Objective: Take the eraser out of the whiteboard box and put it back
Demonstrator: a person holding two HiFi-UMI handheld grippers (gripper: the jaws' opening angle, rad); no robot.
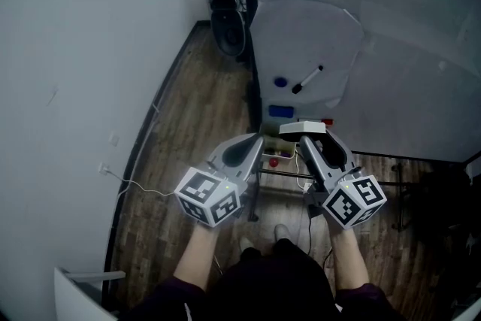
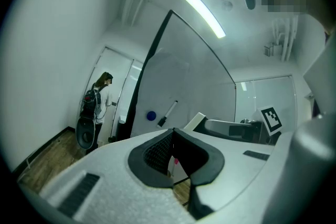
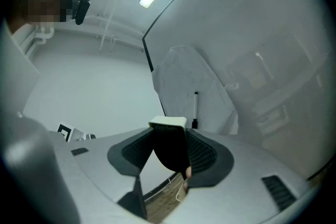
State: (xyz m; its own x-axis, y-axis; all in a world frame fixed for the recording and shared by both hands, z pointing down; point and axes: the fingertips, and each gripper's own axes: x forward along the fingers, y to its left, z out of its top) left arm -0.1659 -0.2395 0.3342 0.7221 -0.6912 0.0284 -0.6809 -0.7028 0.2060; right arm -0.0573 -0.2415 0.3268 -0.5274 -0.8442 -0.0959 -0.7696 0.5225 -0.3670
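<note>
- closest in, two bare forearms come up out of dark sleeves, one hand behind each marker cube, left [image 1: 210,197] and right [image 1: 355,201]; both tools point level, side by side.
- the left gripper [image 1: 254,142] has smooth pale grey shells and dark ribbed pads; its own view [image 2: 172,134] shows the tips meeting in a point with nothing gripped.
- the right gripper [image 1: 304,137] is clamped on the eraser [image 1: 303,128], a rectangular block with a hard white back.
- the right gripper view [image 3: 169,136] adds what the head view misses: the eraser's [image 3: 168,124] dark underside hangs between the ribbed pads, which press on both its sides.
- the eraser hangs in the air over the wood-plank floor [image 1: 188,124], short of the board.
- beyond it is the glossy, dark-framed whiteboard [image 1: 316,34], with a black-capped marker [image 1: 307,79], a round blue magnet [image 1: 280,83] and a blue block [image 1: 280,111] low down.
- farthest off, only the left gripper view makes out a person with a backpack [image 2: 100,99] at the door.
</note>
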